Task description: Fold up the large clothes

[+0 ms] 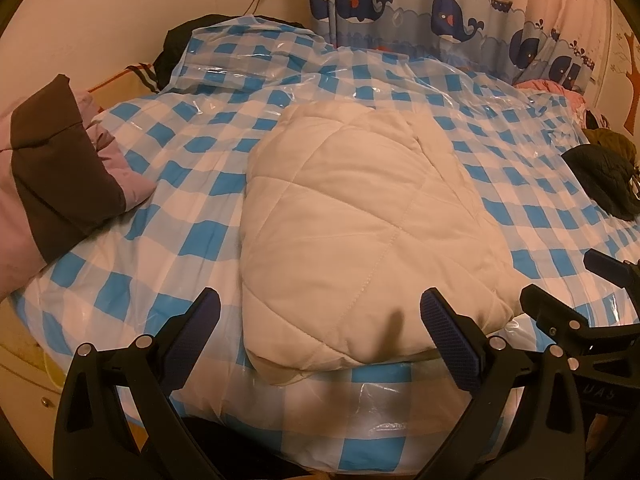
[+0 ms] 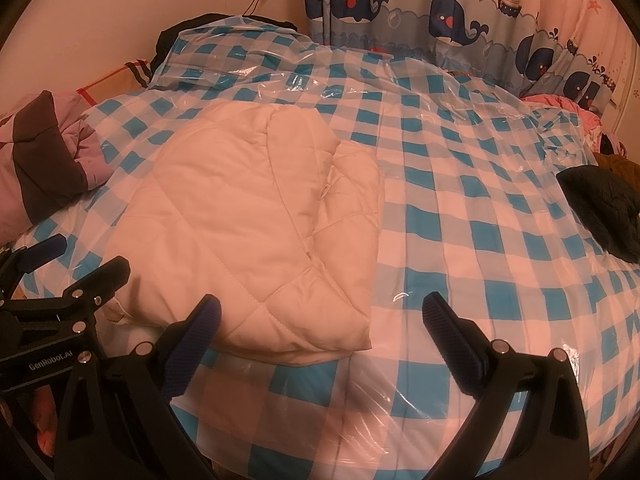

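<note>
While both claws, left claw (image 1: pixel 320 320) and right claw (image 2: pixel 322 320), hang spread, cream quilted jacket (image 1: pixel 352 232) lies folded, puffy.

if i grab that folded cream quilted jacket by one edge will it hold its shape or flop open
Probably flops: the cream quilted jacket is soft and puffy, its layers only loosely stacked. It looks light for its bulk, given the padded quilting. It may also slide, since it lies on a glossy plastic checked cover.
</note>
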Motion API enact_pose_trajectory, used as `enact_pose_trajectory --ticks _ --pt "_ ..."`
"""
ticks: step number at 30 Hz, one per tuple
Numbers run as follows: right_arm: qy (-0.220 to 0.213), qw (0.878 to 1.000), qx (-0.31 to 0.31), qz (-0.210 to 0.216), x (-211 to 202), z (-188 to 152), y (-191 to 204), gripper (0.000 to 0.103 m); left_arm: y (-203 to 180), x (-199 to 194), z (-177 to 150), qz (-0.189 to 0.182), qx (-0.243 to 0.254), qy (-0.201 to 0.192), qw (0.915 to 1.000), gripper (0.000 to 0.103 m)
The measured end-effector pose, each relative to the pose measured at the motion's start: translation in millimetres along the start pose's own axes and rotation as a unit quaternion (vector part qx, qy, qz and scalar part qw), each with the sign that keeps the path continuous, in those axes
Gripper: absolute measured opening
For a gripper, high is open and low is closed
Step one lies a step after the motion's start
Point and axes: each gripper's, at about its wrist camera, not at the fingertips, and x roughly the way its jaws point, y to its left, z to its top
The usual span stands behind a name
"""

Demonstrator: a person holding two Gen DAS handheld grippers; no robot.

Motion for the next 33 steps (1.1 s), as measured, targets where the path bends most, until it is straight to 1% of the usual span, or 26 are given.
enact_pose_trajectory --ticks 10,12,14,16,18,19,22,24,27,30,32,33 --pt "0.000 1.000 0.001 0.000 0.1 -0.2 -1.4 0.097 4.2 -1.6 1.0 0.014 -0.001 -0.013 0.9998 0.096" --pt "0.000 1.000 0.001 0.001 -0.3 -0.4 0.2 0.097 3.9 1.1 0.2 0.034 0.003 -0.004 0.9994 0.096" --pt "-0.001 1.000 0.002 0.002 -0.8 -0.7 2.5 0.097 5.4 5.1 1.5 0.040 0.005 0.005 0.9992 0.096" --pt "-0.001 1.000 0.002 0.001 -0.2 -0.4 0.5 0.097 7.9 3.7 -1.2 0.037 0.002 0.000 0.9993 0.096" --pt "-0.001 1.000 0.004 0.002 0.1 -0.3 0.1 0.097 8.6 -1.0 -2.0 0.019 0.005 -0.010 0.9998 0.096" --pt "0.000 1.000 0.005 0.003 0.1 -0.3 1.3 0.097 8.8 -3.1 -1.8 0.017 0.004 -0.015 0.9997 0.096" --pt "-0.004 1.000 0.005 0.003 -1.4 0.0 4.5 0.097 7.9 -6.1 1.1 0.027 0.010 -0.030 0.9992 0.096" --pt "-0.008 1.000 0.004 0.004 -1.8 1.2 6.5 0.097 7.3 -5.3 2.4 0.031 0.011 -0.027 0.9991 0.096" --pt "-0.012 1.000 0.007 0.004 -3.2 3.6 13.4 0.097 8.2 0.7 3.0 0.014 0.003 -0.003 0.9999 0.096" --pt "-0.013 1.000 0.007 0.002 -6.5 4.1 16.5 0.097 5.1 0.8 1.6 0.026 0.014 -0.005 0.9996 0.096" --pt "-0.013 1.000 0.009 0.002 -7.9 3.0 15.3 0.097 4.4 0.4 1.7 0.024 0.015 -0.007 0.9996 0.096" --pt "-0.013 1.000 0.009 0.002 -7.4 4.4 21.5 0.097 4.6 -0.1 2.0 0.022 0.014 -0.007 0.9996 0.096"
